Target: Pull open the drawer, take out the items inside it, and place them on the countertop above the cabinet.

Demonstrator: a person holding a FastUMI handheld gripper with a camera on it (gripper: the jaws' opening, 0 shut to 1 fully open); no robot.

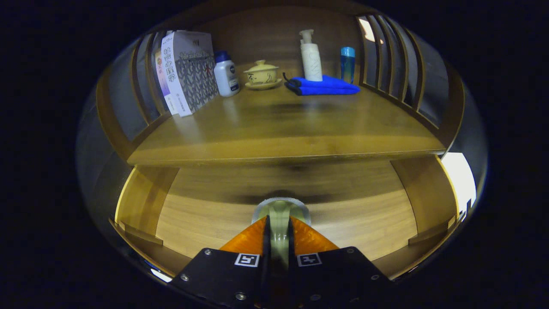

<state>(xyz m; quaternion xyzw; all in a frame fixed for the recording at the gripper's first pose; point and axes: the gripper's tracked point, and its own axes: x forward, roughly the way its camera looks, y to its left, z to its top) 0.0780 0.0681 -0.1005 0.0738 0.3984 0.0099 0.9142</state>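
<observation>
Wooden cabinet all around me right now, with the countertop [283, 128] stretching out above and the open drawer [201, 210] below it, just past my fingers. I've got the gripper [279, 225] closed on a pale, roundish container [281, 210] with a lighter rim on top; both fingers press its sides, and it sits over the drawer's bare wood floor. Can't really tell what the thing is or if anything's in it, since the fingers cover most of it. Up on the countertop, everything is lined up along the back: a white patterned box [188, 71] standing upright against the slatted side rail, a small white bottle with a blue cap [226, 75] just beside it, then a yellowish lidded cup on a saucer [261, 75]. Right of that is a folded blue cloth [324, 86], with a tall white pump bottle [311, 58] standing at its back edge and a blue bottle [347, 64] near the far rail.
</observation>
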